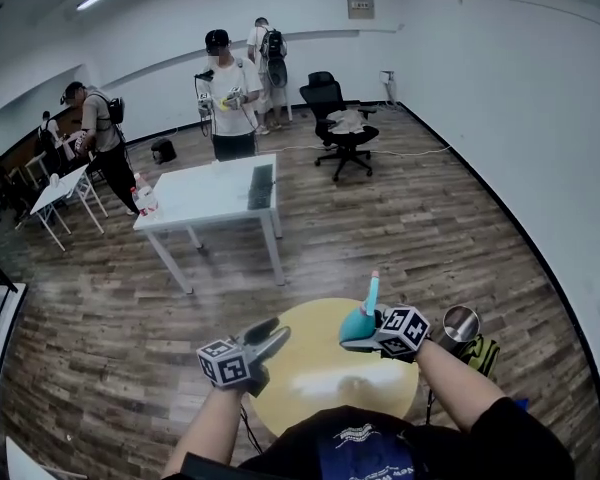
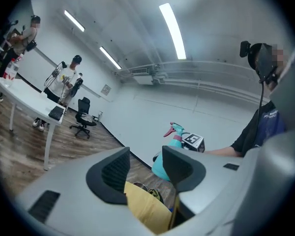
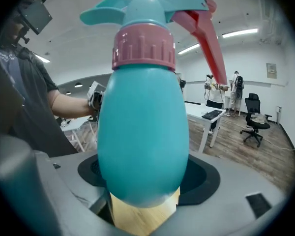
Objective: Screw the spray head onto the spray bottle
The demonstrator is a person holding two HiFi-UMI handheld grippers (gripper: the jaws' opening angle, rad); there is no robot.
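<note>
right gripper point(image 1: 356, 342): fingers were clamped on the fat lower body of the teal spray bottle point(image 3: 142, 132), one pad on each side. It showed clearest in the right gripper view.

spray bottle: sat lower right of centre in the head view point(image 1: 356, 326), held up over the round yellow table point(image 1: 315, 363) and not resting on it.

spray head point(image 3: 148, 13): teal top with a red trigger, already sitting on the bottle's neck with its pink collar down over it. Couldn't tell whether it was screwed tight. In the head view it poked toward the top of the frame point(image 1: 372, 290).

left gripper point(image 1: 272, 334): lower left of centre and well clear of the bottle. The jaws stood apart with nothing between them point(image 2: 145, 167), just the yellow tabletop showing through the gap. The bottle peeked out past its right-hand jaw in the left gripper view point(image 2: 159, 166).

metal cup point(image 1: 460, 323): just off the table's right edge.

background: white table point(image 1: 210, 193) upper left of centre, black office chair point(image 1: 340, 128) near the top, and a few people standing along the far wall.
</note>
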